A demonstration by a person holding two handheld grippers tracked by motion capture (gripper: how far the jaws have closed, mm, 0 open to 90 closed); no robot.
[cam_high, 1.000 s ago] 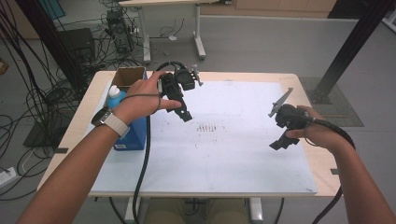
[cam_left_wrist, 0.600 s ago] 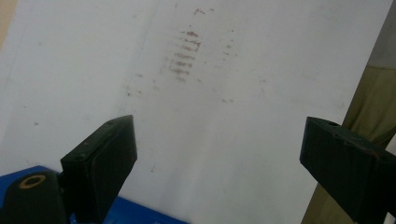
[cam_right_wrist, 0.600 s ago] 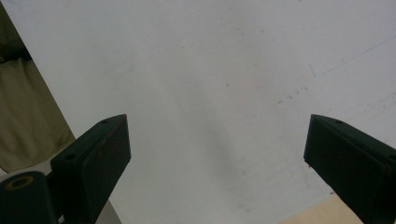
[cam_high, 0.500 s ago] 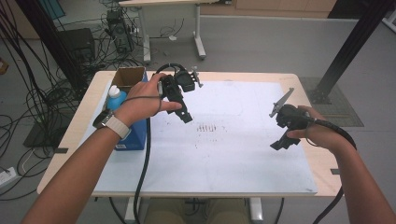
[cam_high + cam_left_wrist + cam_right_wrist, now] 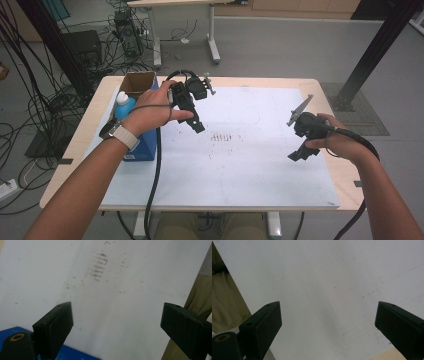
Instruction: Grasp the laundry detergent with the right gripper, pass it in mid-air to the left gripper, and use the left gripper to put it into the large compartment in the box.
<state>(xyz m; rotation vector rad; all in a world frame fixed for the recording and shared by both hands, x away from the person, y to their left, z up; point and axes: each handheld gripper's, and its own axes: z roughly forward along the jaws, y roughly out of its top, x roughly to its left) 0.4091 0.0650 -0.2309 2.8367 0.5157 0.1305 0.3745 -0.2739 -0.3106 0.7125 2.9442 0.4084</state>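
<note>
Nothing moved: both open claws [image 5: 197, 127] [image 5: 299, 154] hover over white sheet [image 5: 250, 165].

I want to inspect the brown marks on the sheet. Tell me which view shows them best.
The left gripper view: the marks lie close, as separate streaks. The high view shows them small. In the right gripper view I cannot pick them out.

A white sheet [image 5: 250, 165] is covering most of the table [image 5: 75, 165], with rows of brownish smudges [image 5: 222, 137] sitting near its middle. A blue box [image 5: 142, 147] is lying at the left edge, a white bottle with a blue cap [image 5: 124, 104] and an open cardboard box [image 5: 137, 82] standing just behind it. Cables [image 5: 45, 100] are trailing over the floor [image 5: 280, 50] beyond.
</note>
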